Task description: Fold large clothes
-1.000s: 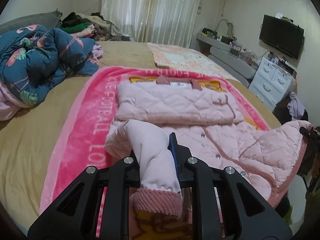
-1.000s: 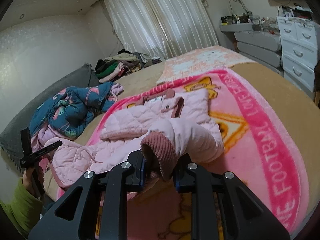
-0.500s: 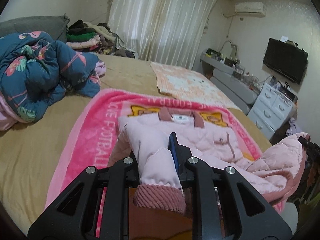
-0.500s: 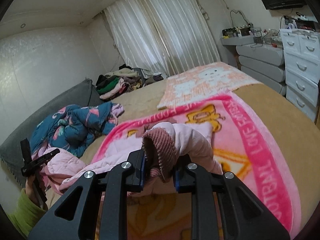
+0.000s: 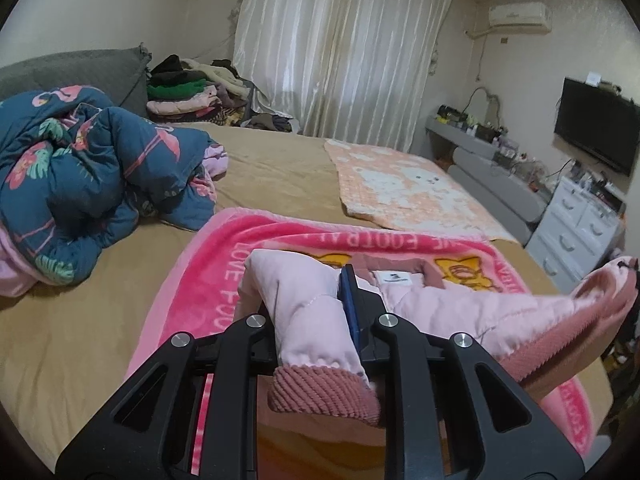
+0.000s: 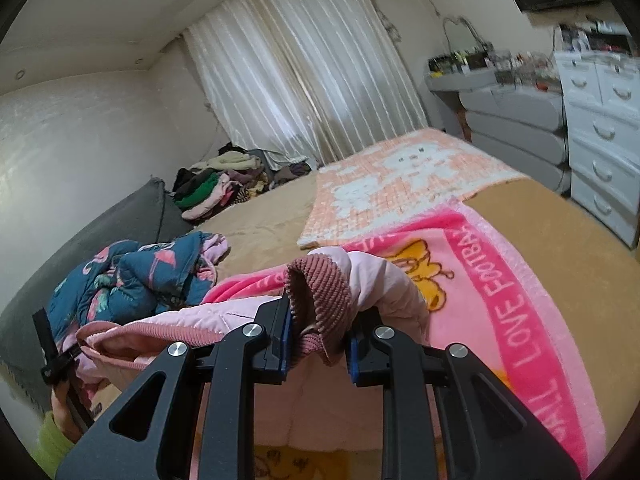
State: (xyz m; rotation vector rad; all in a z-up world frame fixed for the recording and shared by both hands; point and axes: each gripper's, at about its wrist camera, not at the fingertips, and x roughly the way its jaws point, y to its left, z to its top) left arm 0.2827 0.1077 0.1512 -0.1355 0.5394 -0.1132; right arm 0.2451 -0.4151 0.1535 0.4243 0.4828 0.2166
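Note:
A pale pink quilted jacket [image 5: 460, 308] with a ribbed dusty-pink hem lies on a bright pink blanket [image 5: 224, 256] on the bed. Its collar and white label [image 5: 394, 278] show just past the lifted fabric. My left gripper [image 5: 308, 296] is shut on one hem corner, whose ribbed edge [image 5: 320, 392] hangs toward the camera. My right gripper [image 6: 318, 320] is shut on the other hem corner [image 6: 320, 288]. The hem stretches between the two grippers, raised above the jacket's upper part. In the right wrist view the left gripper [image 6: 48, 344] sits at the far left, held by a hand in a green sleeve [image 6: 52, 444].
A crumpled blue floral duvet [image 5: 80, 172] lies left of the blanket. A pile of clothes [image 5: 188, 92] sits by the curtain. An orange and white blanket [image 5: 408, 188] covers the bed's far right. White drawers [image 5: 580, 232] and a wall TV [image 5: 596, 128] stand right of the bed.
Both grippers have moved up and forward toward the collar, carrying the jacket's hem. The lower half now covers the folded sleeves that showed before.

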